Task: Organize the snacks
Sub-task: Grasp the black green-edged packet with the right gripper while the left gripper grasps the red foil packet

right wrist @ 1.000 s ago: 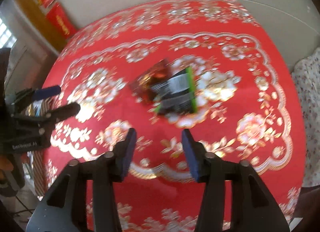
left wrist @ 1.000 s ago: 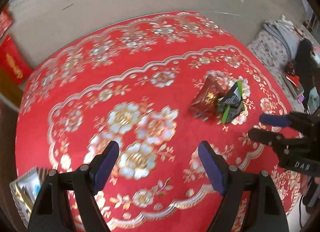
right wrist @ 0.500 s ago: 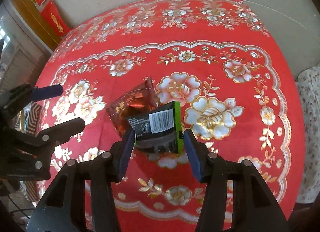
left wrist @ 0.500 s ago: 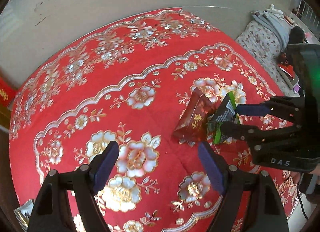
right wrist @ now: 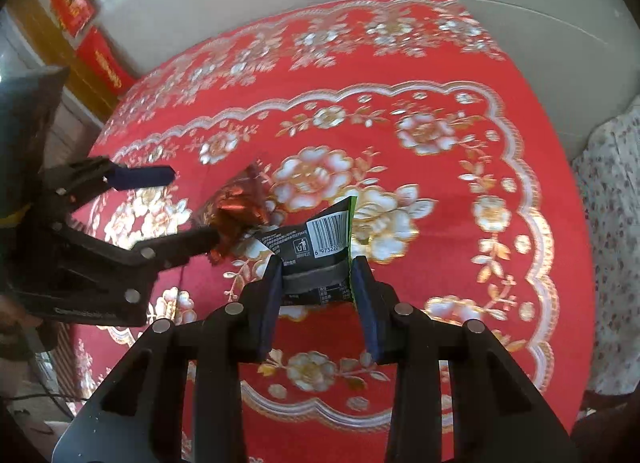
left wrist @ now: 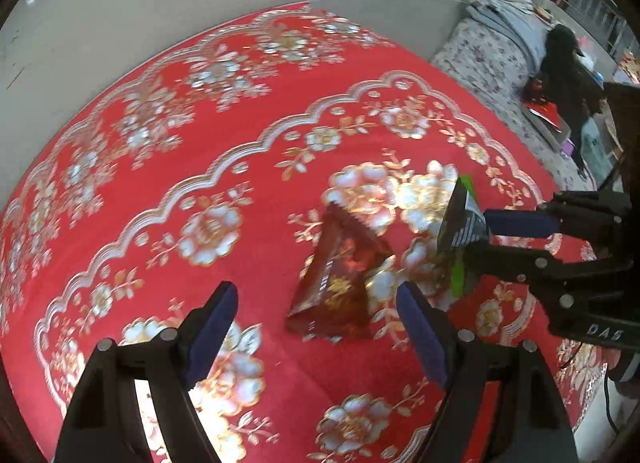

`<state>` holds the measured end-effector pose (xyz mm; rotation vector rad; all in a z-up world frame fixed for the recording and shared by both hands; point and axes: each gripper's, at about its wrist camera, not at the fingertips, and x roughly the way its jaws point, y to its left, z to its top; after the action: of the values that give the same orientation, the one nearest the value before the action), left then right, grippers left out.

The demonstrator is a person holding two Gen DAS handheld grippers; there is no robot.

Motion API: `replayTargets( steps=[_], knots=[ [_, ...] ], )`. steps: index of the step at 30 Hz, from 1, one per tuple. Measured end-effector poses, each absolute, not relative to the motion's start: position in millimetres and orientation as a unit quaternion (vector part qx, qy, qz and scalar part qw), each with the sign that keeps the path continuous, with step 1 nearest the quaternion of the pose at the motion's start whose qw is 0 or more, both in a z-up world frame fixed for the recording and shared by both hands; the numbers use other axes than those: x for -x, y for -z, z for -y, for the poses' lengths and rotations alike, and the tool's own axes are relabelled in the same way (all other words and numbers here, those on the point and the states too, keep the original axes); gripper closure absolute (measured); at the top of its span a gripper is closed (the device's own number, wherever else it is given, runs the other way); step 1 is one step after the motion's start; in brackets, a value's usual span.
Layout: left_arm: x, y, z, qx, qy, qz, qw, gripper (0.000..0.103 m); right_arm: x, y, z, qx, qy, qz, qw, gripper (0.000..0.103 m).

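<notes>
The right gripper [right wrist: 316,283] has closed its blue pads on the black pack [right wrist: 316,247], pinching the near end of it, with the barcode face turned up and the green edge on the right. The pack's far end looks raised off the red cloth [right wrist: 460,223], though the view does not settle how clear it is. The left gripper [left wrist: 316,323] is wide open and holds nothing; the red pack [left wrist: 340,283] lies on the cloth between and just beyond its fingers.

To do this well, the right gripper should lift straight and slowly, since thin film can slide out of a narrow pinch. The left should come down with one pad on each side of the red pack and close on its middle, not a corner.

The black pack is smooth printed film, bent where it is gripped. The red pack is shiny crinkled foil, roughly triangular, with gold print. The cloth is glossy, patterned with gold and white flowers.
</notes>
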<state>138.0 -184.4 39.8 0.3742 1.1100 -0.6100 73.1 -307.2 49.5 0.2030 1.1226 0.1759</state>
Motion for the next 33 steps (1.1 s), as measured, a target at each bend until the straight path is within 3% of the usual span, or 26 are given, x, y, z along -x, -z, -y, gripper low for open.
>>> replayTargets(
  steps=[6,7,8,9,15,33],
  knots=[
    [-147.6,-25.1,197.7,-0.178,0.287,-0.527,0.78,0.021,-72.9,-53.9,316.5,-0.102,-0.074,-0.528,0.84,0.069],
    [-148.4,-23.1,197.3,-0.174,0.286,-0.53,0.779,0.034,-72.5,-54.2,317.8,-0.106,-0.074,-0.526,0.84,0.069],
    [-149.6,-21.0,195.4,-0.17,0.285,-0.534,0.778,0.056,-71.4,-54.5,318.7,-0.109,-0.073,-0.525,0.841,0.069],
    [-150.6,-18.6,193.7,-0.168,0.281,-0.538,0.777,0.063,-70.4,-54.1,319.7,-0.113,-0.072,-0.524,0.841,0.069],
    [-148.8,-19.0,181.4,-0.159,0.254,-0.535,0.79,0.068,-65.1,-50.1,317.6,-0.13,-0.072,-0.524,0.839,0.069],
    [-105.7,-35.1,138.8,-0.131,0.19,-0.523,0.82,0.068,-41.2,-47.7,264.0,-0.101,-0.103,-0.537,0.831,0.069]
  ],
)
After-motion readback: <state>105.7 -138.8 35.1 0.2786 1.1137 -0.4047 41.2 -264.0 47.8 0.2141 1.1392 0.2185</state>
